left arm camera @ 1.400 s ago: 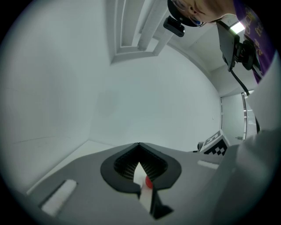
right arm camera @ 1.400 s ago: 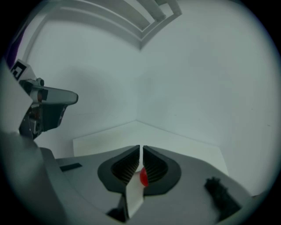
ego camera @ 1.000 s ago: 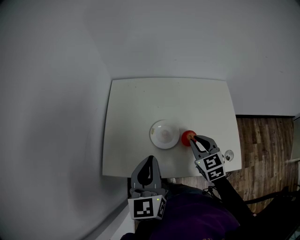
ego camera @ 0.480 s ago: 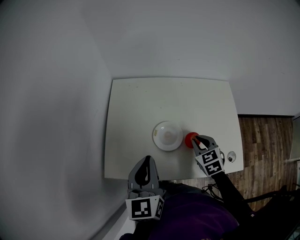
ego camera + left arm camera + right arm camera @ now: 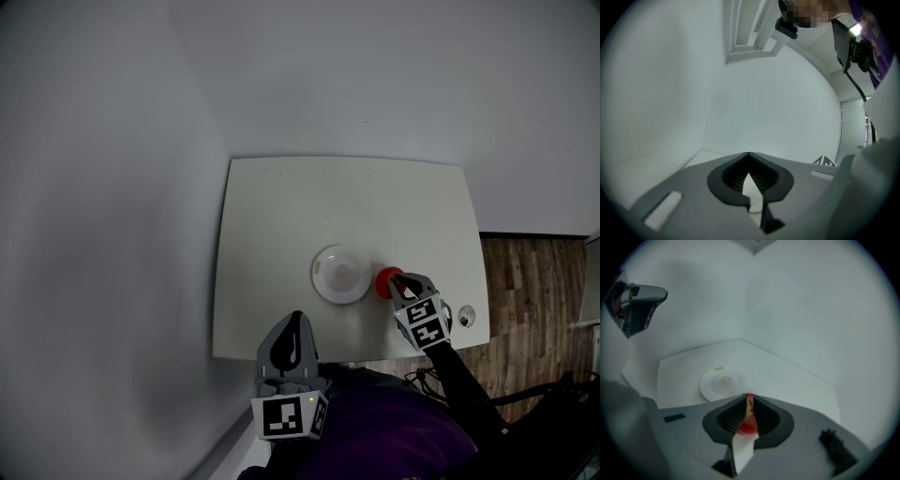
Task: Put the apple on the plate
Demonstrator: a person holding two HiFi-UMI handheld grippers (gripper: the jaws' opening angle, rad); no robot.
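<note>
My right gripper (image 5: 397,280) is clamped on the apple (image 5: 383,281), just beside the right edge of the plate (image 5: 322,262) on the white surface (image 5: 281,216). My left gripper (image 5: 297,321) is closed on nothing, at the surface's front edge.

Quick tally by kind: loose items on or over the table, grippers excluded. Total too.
Apple: 1 (red, between the jaws of the right gripper)
Plate: 1 (white, nothing on it)
Small round item near the table's front right corner: 1 (too small to identify)
Total: 3
</note>
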